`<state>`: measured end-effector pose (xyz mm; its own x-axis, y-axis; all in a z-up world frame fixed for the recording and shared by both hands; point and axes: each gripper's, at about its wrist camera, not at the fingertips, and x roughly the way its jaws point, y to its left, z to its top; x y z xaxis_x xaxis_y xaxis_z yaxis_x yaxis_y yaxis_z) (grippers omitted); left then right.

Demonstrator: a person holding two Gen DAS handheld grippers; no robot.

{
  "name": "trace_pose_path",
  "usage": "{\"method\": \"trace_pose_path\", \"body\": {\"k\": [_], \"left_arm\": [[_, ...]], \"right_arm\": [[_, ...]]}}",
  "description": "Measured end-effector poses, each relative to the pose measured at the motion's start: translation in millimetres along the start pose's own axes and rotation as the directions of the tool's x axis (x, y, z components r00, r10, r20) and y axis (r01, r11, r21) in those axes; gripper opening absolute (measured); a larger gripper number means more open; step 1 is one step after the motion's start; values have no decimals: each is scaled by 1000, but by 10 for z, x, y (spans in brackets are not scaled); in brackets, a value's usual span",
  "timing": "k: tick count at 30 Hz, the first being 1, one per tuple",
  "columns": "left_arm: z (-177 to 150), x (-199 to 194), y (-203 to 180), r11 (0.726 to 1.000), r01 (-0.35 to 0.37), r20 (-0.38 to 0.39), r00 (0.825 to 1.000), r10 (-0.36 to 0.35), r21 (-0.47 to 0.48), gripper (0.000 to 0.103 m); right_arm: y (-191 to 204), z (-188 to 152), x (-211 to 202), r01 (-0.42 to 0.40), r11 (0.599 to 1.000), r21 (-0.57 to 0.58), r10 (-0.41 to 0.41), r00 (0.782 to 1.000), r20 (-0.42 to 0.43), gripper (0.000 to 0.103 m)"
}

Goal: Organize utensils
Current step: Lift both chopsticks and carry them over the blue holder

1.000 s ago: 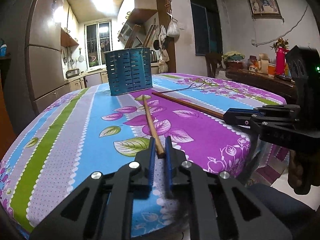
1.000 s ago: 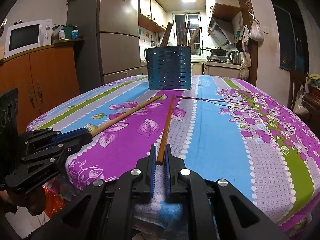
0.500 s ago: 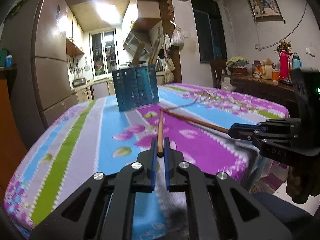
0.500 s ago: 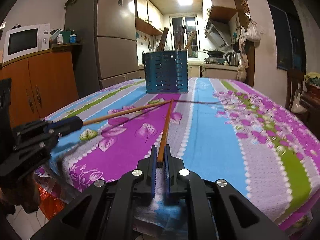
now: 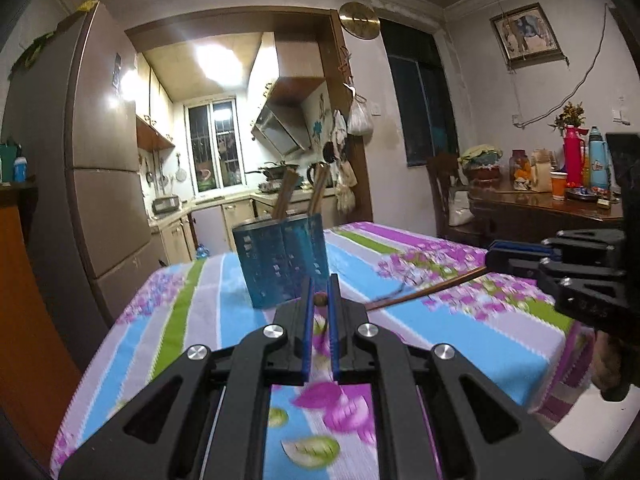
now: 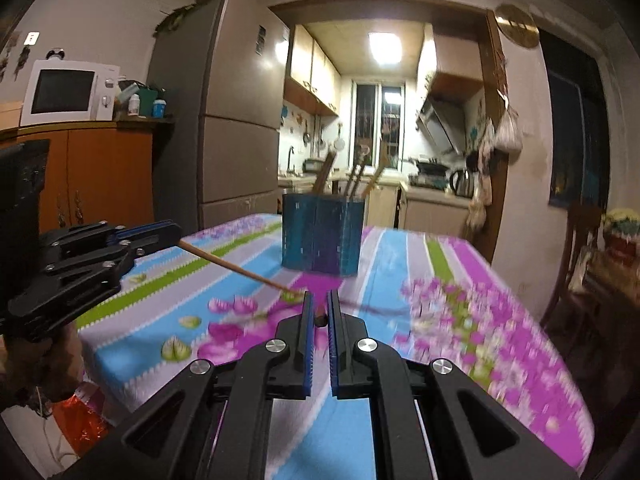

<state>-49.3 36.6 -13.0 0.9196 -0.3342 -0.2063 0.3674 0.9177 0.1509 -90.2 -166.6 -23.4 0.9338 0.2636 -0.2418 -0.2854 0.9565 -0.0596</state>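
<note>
Two chopsticks pinched, left gripper (image 5: pixel 320 300) and right gripper (image 6: pixel 319 316) fingers | step: carrying | next: drop into blue holder (image 5: pixel 282 264)

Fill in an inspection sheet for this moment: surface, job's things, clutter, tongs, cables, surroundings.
Surface: table under a floral striped tablecloth.
Job's things: blue slotted utensil holder standing on the cloth, wooden sticks in it; two long wooden chopsticks, one in the left tongs, one in the right tongs.
Clutter: nothing seen on the cloth.
Tongs: both shut on a chopstick end, raised above the cloth.
Cables: white cord along the far wall.
Surroundings: tall brown fridge, white microwave, lit kitchen behind.
</note>
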Motion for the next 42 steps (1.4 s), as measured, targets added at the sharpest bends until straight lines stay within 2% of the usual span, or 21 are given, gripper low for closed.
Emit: {"method": "trace_pose_path", "body": {"k": [6,12,20,30,42], "left_arm": [[275,184,22,1000,-1,-2,1000,1,-9,5],[492,407,46,1000,-4,-23,1000,4,-23,5],[581,610,-10,1000,-10,-54,998,9,-18,5],[644,666,-30,1000,-6,-57,998,5,-18,5],[851,622,352,996,-1,-54,999,-4,-90,5]], "right_arm": [[-126,380,72,-14,1000,-18,14,999,32,7],[-288,664,308,-42,999,-2,42,999,4,7],[-373,795,549,-52,999,8,52,998,-30,7],[-407,882,666,-50,999,-5,50,998,-40,7],[-476,1163,677,-56,998,-18,56,998,-23,7]]}}
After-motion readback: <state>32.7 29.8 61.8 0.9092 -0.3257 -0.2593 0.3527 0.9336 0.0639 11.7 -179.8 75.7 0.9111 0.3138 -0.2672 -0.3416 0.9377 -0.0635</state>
